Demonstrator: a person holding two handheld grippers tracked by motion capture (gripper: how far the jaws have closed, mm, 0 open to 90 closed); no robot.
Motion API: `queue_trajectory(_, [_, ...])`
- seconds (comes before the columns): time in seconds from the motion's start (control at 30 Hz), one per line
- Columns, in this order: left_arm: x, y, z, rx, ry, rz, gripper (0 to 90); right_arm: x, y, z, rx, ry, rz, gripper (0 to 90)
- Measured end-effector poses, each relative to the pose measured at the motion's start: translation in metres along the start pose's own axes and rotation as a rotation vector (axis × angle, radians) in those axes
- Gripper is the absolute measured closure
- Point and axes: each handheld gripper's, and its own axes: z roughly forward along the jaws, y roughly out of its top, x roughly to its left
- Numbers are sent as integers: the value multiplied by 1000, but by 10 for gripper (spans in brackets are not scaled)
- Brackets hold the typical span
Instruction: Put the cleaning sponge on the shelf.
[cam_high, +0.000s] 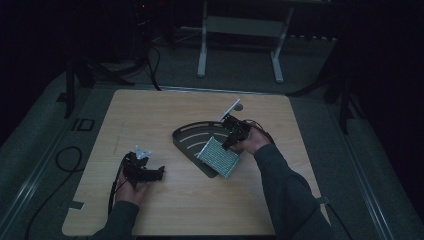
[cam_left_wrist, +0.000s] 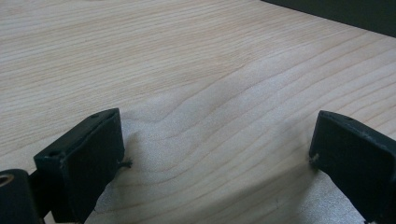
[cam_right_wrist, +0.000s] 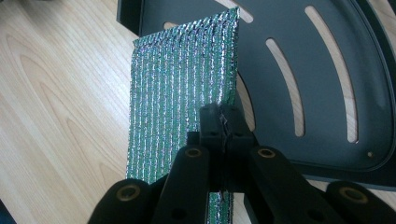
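On the table (cam_high: 150, 115): a pale wood top carries the work, and a dark slotted tray sits right of centre with bare wood to its left
Tray (cam_right_wrist: 327, 70): a fan-shaped dark grey shelf with long curved slots and a raised rim; in the high view the pouch overlaps its near edge
Pouch (cam_right_wrist: 182, 93): a flat, ribbed silvery-green foil piece, held on edge and tilted, part over the tray's corner and part over the bare wood
Right gripper (cam_right_wrist: 223, 122): jaws pinched nearly together on the pouch's near edge, the foil clamped between the tips
Left gripper (cam_left_wrist: 217, 154): jaws standing wide apart with nothing between them, low over bare wood, well apart from the tray and pouch
Step in hand: my reading is that the pouch is being carried to, or from, the tray; which of the two I cannot tell
Doing it well: keep the pinch firm, since thin foil can slip or crease; lift the lower edge above the tray's rim before moving across; lay it flat before letting go
Risk: a dragged corner could catch in a slot or nudge the tray
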Motion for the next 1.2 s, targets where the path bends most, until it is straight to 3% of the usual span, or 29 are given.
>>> queue_trajectory(1.2, [0, 0, 0, 1, 0, 0, 33, -8, 22, 15, -75, 13, 35, 890])
